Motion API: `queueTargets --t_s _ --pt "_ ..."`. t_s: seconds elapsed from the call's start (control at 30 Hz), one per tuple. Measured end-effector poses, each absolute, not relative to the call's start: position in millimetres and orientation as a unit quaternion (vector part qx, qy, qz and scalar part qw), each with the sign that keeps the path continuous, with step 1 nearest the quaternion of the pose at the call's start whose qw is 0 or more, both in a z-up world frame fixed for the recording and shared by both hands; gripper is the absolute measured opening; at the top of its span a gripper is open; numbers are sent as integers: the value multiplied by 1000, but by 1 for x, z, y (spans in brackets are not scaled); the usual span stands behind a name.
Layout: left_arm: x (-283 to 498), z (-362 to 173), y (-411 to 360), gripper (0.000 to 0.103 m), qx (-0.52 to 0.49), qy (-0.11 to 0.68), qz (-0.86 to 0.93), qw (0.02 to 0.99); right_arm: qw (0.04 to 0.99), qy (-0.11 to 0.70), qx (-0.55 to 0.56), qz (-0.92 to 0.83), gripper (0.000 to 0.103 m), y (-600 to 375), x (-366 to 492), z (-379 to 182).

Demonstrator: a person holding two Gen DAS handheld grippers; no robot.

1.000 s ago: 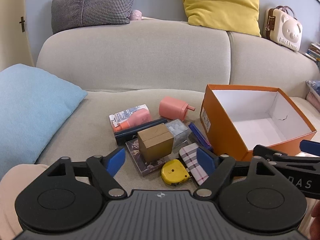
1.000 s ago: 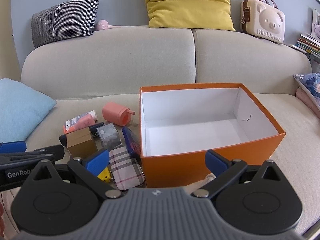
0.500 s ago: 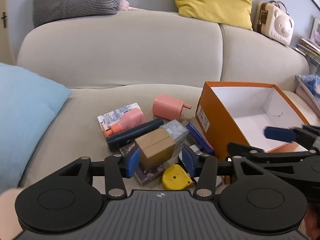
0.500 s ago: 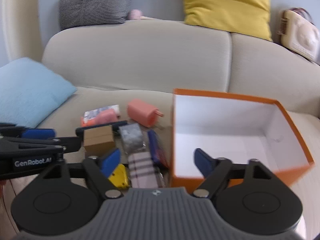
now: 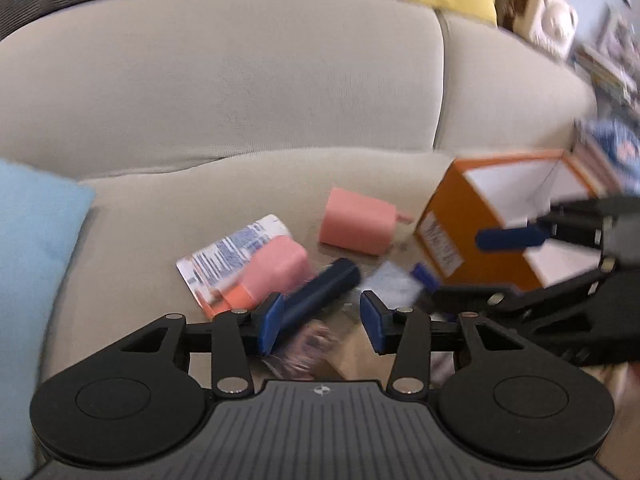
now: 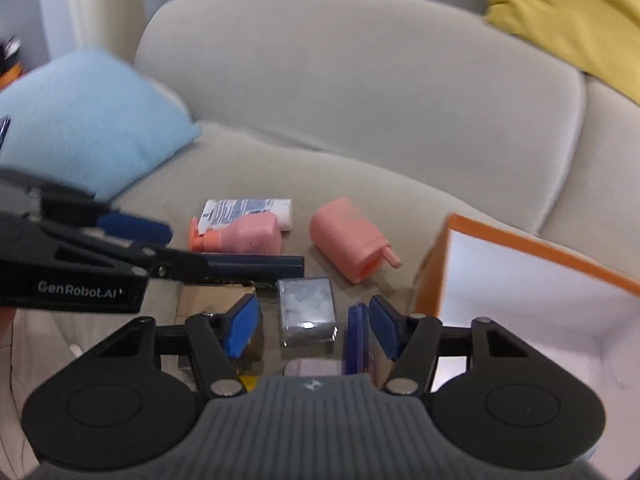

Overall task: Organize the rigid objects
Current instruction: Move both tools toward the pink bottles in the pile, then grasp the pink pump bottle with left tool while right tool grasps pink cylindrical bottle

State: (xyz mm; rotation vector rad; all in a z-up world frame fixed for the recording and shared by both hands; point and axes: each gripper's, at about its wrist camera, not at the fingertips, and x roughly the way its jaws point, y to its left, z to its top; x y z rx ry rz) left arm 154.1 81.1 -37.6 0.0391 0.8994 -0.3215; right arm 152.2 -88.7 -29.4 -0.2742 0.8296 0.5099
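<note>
Both grippers nearer pile; right gripper closing around clear box.

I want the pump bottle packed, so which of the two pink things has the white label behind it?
The pink bottle with the orange pump, left of the pink block; the white label lies right behind it.

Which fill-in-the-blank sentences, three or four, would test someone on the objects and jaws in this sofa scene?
1. The open box to the right of the pile is ______ outside and white inside.
2. In the right wrist view, the clear cube lies framed between the ______ gripper's open jaws, which have just been closing.
3. The cushion left of the pile is light ______.
4. The pink bottle lies partly on a white and blue ______.

Missing words: orange; right; blue; packet
</note>
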Motion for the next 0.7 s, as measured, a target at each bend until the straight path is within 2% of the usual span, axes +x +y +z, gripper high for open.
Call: queueTargets --t_s 0.47,0.7 --pt "239 -84 77 53 155 501 -258 811 787 451 -260 332 62 -41 265 -56" --pt "257 -95 78 58 167 527 -290 781 747 479 -298 352 64 -33 301 -72"
